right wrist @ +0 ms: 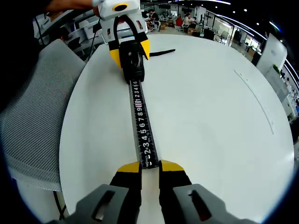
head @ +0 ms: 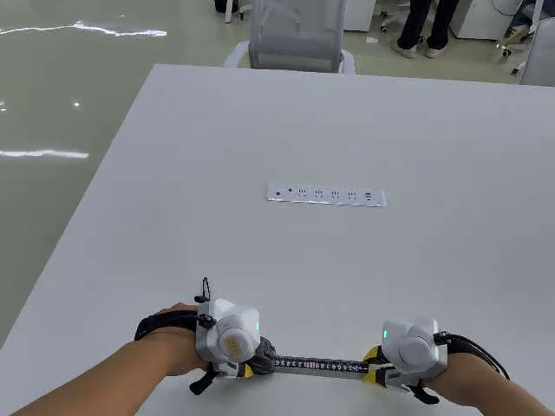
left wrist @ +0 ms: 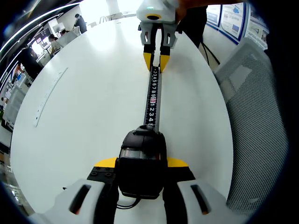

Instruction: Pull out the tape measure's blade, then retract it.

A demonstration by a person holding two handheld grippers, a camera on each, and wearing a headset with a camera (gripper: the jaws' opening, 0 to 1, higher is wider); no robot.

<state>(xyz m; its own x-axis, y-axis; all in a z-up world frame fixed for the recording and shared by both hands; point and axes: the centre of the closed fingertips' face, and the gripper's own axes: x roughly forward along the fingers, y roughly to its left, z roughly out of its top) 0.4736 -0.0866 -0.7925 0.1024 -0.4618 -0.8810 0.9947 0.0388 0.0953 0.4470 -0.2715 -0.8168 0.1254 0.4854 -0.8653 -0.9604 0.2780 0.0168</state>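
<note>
White table (head: 173, 173) bears a power strip (head: 325, 195) and tape measure (head: 316, 365).

L tool (head: 251, 367) and R tool (head: 373, 366) are held low and close to the body, tips pointing at each other, approx. on one line. L hand (head: 173, 345) wraps the L tool body from the outer side, and the L forearm (head: 87, 392) enters from lower left, bare. R hand (head: 466, 374) wraps the R tool body likewise, and the R forearm (head: 513, 400) enters from lower right. L tool jaws are clamped on the tape measure case (left wrist: 141, 158), one yellow tip per side. R tool jaws are nearly together, pinching the end of the blade (right wrist: 140, 121). Both wrists are approx. straight.
</note>
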